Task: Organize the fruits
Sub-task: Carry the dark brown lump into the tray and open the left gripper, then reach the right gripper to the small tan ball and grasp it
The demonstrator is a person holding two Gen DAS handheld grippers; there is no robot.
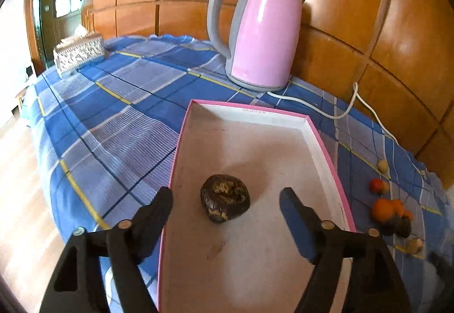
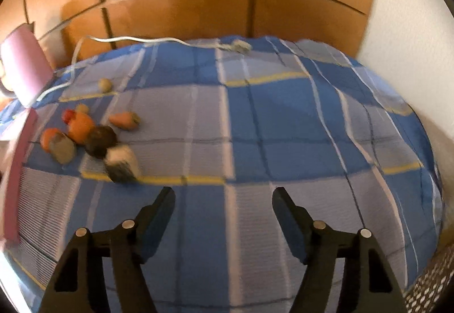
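Observation:
A dark, wrinkled round fruit [image 1: 225, 202] lies on the floor of a shallow box with a pink rim [image 1: 330, 148]. My left gripper [image 1: 226, 199] hangs over it, open, its fingers well apart on either side and not touching the fruit. Several small fruits, orange [image 1: 383, 209], red and tan, lie in a loose cluster on the cloth right of the box. In the right wrist view the same cluster [image 2: 82, 128] sits at the left, beside the box's pink edge [image 2: 17, 171]. My right gripper [image 2: 223, 196] is open over bare cloth, with nothing between its fingers.
A pink electric kettle [image 1: 264, 31] stands behind the box, its white cord [image 1: 340, 111] trailing across the blue checked tablecloth [image 1: 119, 114]. A patterned tissue box [image 1: 79, 53] sits at the far left corner. Wooden panels back the table; a white wall [image 2: 411, 29] is on the right.

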